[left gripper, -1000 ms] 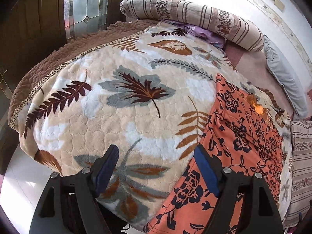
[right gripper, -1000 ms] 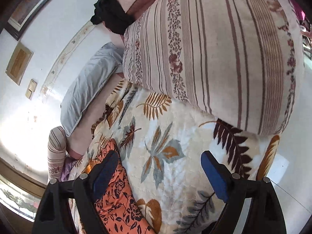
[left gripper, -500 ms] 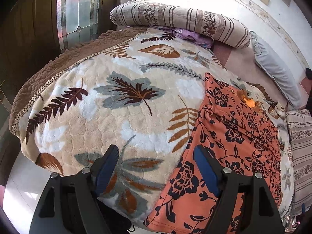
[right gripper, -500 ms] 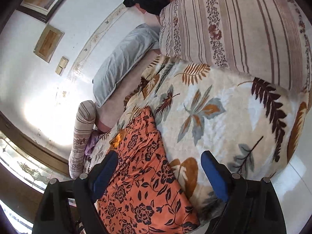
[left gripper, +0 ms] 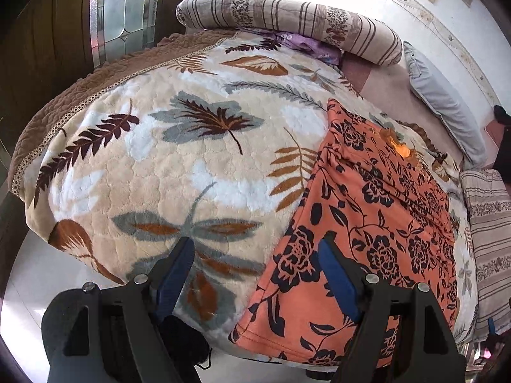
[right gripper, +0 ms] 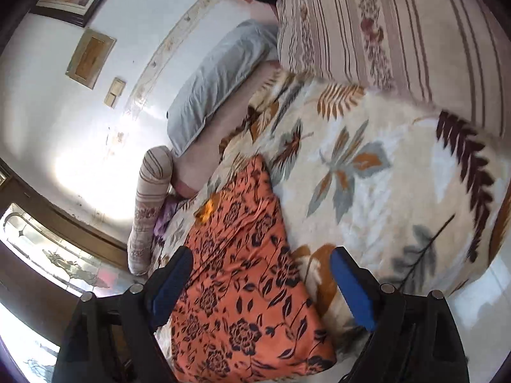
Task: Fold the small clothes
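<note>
Now both wide-open, empty grippers, left gripper (left gripper: 255,265) and right gripper (right gripper: 262,274), had swung nearer the orange floral garment (left gripper: 367,223), framing its near corners for the first grasp.

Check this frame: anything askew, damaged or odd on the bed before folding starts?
Nothing looks damaged. The orange floral garment lies mostly flat on the leaf-print blanket, its near hem hanging over the bed edge. A bright yellow-orange patch near its far end stands out; what it is cannot be told.

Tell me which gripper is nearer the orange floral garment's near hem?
Neither clearly. The left gripper hovers open at the orange floral garment hem's left corner; the right gripper hovers open at its right corner.
</note>
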{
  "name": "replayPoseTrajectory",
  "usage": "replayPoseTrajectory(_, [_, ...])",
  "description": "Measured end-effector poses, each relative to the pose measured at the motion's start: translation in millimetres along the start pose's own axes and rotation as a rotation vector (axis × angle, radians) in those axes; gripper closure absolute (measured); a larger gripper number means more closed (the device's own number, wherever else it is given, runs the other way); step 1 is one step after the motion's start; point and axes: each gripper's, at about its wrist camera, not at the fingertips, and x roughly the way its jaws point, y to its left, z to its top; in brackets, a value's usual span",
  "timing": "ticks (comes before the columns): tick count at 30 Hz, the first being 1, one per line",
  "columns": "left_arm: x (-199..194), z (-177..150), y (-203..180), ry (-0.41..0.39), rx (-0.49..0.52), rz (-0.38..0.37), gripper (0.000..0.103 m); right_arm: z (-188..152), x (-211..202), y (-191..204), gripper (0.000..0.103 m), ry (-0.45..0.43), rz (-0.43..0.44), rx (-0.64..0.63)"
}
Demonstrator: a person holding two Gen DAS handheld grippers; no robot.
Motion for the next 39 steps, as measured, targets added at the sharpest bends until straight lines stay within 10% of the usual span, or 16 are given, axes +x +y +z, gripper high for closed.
replayPoseTrajectory(12, [17.6,-44.5,-1.7,0.12,0.079,-0.038,0.023,-53.5,74.7,-13.7,0.015,0.427,-0.076,-0.101])
replayPoseTrajectory(15, [31.3,-49.7,-4.9,0.187,0.086,-0.073,0.023,-56.3,81.5,-18.2,0.015,0.458,-0.057,-0.082])
replayPoseTrajectory(20, [27.9,-48.7,-2.5,0.17,0.069,-0.066,0.023,-17.0,45.3,-59.2,0.014,0.185,0.023,0.209])
replayPoseTrajectory(26, [31.9,-56.3,0.8,0.199,0.067,-0.065,0.023,-46.4,73.2,-45.1,0.015,0.426,-0.009,0.065])
replayPoseTrajectory(39, [38.8,-62.3,-2.3,0.24,0.061,-0.074,0.023,-71.3,87.7,-35.1,0.016,0.547,-0.041,-0.055])
